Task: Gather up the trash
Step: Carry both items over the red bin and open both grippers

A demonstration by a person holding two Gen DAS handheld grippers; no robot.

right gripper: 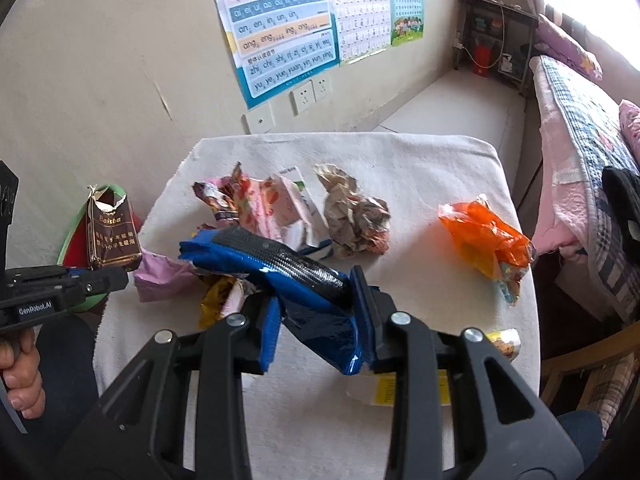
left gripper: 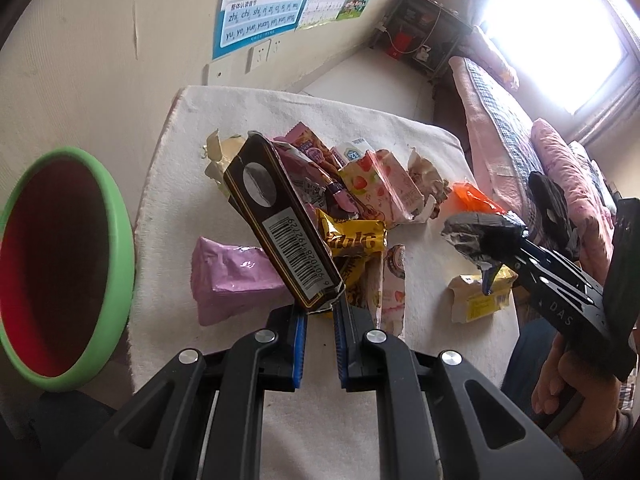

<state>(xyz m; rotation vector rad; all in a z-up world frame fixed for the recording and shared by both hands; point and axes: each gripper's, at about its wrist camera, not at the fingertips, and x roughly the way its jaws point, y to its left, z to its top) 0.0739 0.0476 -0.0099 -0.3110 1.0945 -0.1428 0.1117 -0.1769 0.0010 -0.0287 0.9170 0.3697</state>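
Above the table (left gripper: 280, 412), left jaws pinch the brown carton (left gripper: 280, 216) tilting up-left; right jaws clamp the blue wrapper (right gripper: 280, 268).

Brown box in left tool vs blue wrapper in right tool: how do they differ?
The brown box is rigid and rectangular; the blue wrapper is soft and crumpled. The box bears a barcode and, in the right view, a torn-open top; the wrapper is glossy blue and black. Both are pinched and lifted: left tool, right tool.
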